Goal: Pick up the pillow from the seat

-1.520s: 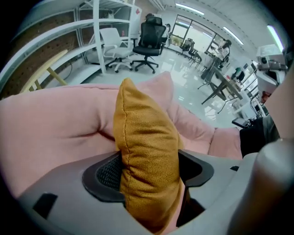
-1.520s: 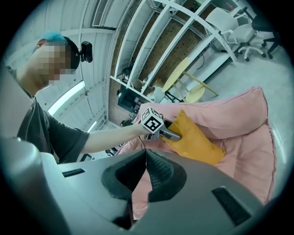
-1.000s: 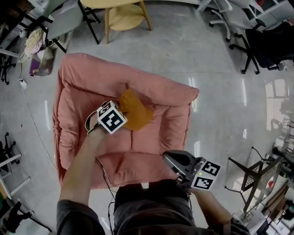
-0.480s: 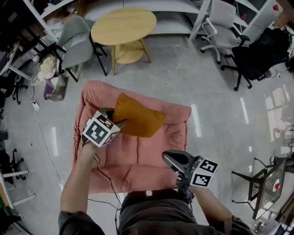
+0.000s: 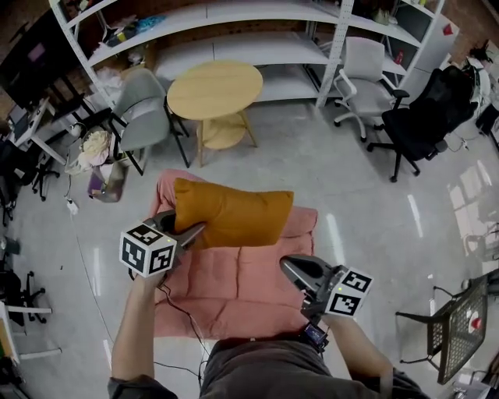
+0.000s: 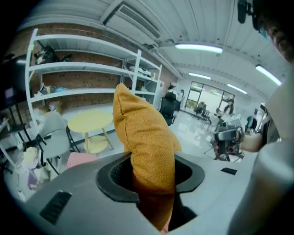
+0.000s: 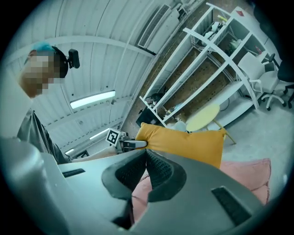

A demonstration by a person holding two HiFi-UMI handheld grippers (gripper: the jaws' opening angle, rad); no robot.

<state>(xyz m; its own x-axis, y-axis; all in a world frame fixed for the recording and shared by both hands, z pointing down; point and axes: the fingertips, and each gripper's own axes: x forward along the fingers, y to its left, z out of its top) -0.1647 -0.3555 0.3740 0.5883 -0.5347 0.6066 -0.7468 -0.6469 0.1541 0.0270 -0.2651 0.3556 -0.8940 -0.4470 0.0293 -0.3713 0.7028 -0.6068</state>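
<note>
One corner of the mustard fabric pillow [image 5: 234,212] is all my left tongs [image 5: 190,229] are gripping; my closed, empty right tongs [image 5: 287,266] should be steadying it.

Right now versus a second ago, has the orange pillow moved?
Yes. Held in the left gripper, the pillow has lifted off the pink seat and hangs over its far edge, nearer the round table.

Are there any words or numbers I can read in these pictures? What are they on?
None can be read.
The cube on the left claw and the one on the right claw show black-and-white square patterns, not letters.
Things on the shelves are too small to read.
</note>
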